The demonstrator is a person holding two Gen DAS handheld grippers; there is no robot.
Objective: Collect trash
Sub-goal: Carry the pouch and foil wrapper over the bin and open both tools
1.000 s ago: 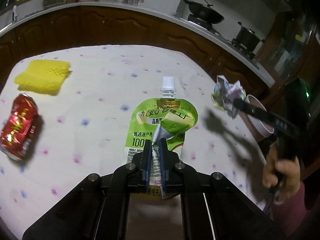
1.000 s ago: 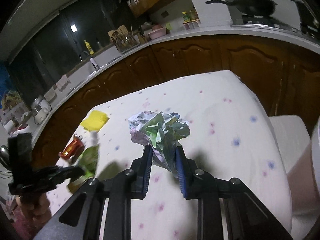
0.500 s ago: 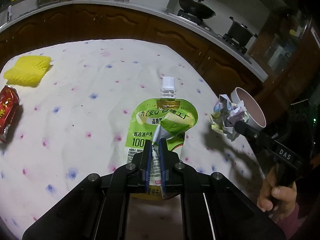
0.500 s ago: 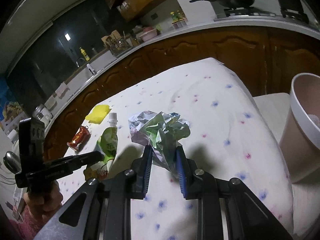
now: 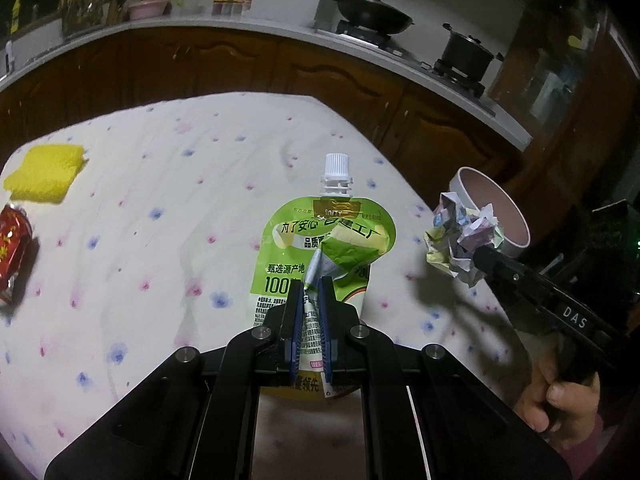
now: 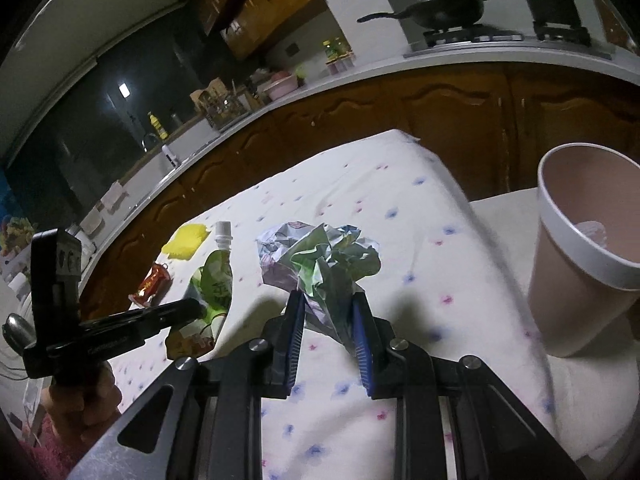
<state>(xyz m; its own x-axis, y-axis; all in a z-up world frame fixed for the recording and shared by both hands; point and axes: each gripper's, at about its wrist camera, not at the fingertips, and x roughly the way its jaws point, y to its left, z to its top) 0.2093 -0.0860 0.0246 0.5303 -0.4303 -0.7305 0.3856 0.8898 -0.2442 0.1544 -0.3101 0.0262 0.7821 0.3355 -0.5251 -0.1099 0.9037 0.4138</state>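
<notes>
My left gripper (image 5: 311, 286) is shut on the lower part of a green spouted drink pouch (image 5: 324, 248) and holds it above the flowered tablecloth; the pouch also shows in the right wrist view (image 6: 214, 280). My right gripper (image 6: 327, 300) is shut on a crumpled paper ball (image 6: 320, 256), held above the cloth, left of a pink bin with a white rim (image 6: 576, 264). In the left wrist view the paper ball (image 5: 460, 240) hangs just in front of the bin (image 5: 500, 204).
A yellow sponge (image 5: 46, 172) and a crushed red can (image 5: 12, 252) lie on the cloth at the left. The table's right edge drops off beside the bin. Dark wooden cabinets and a counter with a wok (image 5: 368, 16) run behind.
Both grippers have moved right toward the bin, each still holding its item. The paper ball is now close to the bin's rim.
</notes>
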